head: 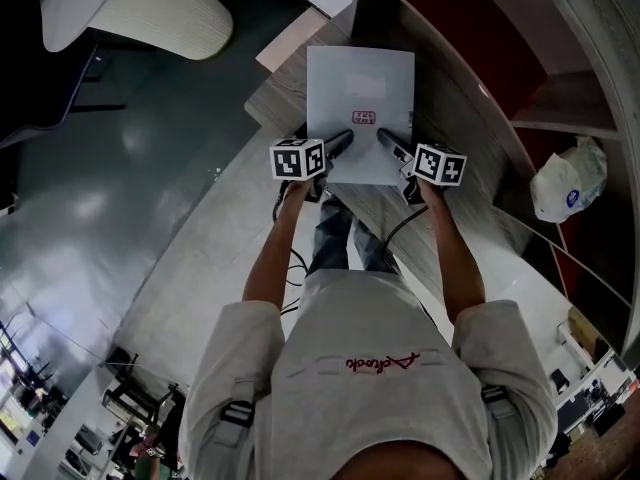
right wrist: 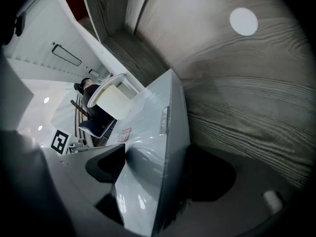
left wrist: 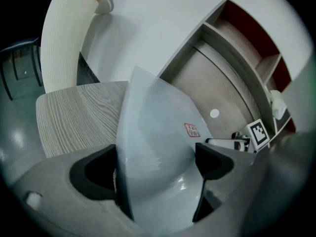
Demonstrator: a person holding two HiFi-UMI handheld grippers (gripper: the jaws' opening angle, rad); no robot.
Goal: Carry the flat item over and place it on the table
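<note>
I'm holding the flat grey panel (head: 360, 98) at upper centre of the head view, both sides: left gripper (head: 338, 148) fingers are clamping its near left edge, right gripper (head: 392, 146) fingers are clamping its near right edge; panel is sitting over the wood-grain bench (head: 278, 103), contact unclear

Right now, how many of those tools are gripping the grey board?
2. The left tool clamps the board at its near left edge; the right tool clamps its near right edge.

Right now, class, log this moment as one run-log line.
left gripper: shut on flat item | right gripper: shut on flat item | item: over wooden counter, contact unclear
</note>
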